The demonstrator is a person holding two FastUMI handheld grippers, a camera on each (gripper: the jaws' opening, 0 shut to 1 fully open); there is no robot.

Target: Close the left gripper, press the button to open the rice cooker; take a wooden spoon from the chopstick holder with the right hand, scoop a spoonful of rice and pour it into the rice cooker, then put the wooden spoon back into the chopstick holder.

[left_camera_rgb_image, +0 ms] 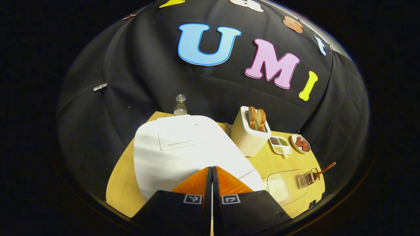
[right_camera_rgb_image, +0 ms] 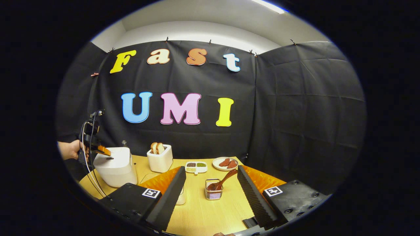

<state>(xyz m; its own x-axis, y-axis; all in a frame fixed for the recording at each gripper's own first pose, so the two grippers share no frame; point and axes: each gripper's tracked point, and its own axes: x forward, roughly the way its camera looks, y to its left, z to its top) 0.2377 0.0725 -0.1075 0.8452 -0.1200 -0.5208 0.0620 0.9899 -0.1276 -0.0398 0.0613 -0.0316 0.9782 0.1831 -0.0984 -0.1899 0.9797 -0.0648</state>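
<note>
Left gripper (left_camera_rgb_image: pixel 212 183), fingers pressed together, hovers over the rice cooker (left_camera_rgb_image: pixel 183 150) lid; button presumably at six o'clock beneath its tips; right gripper (right_camera_rgb_image: pixel 211 193) spread wide.

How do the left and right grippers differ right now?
The left gripper has its fingers shut together, gripping nothing; the right gripper stands wide open. The left hangs just over the rice cooker lid; the right hangs back over the table, facing the chopstick holder with the wooden spoon. Neither holds anything.
</note>
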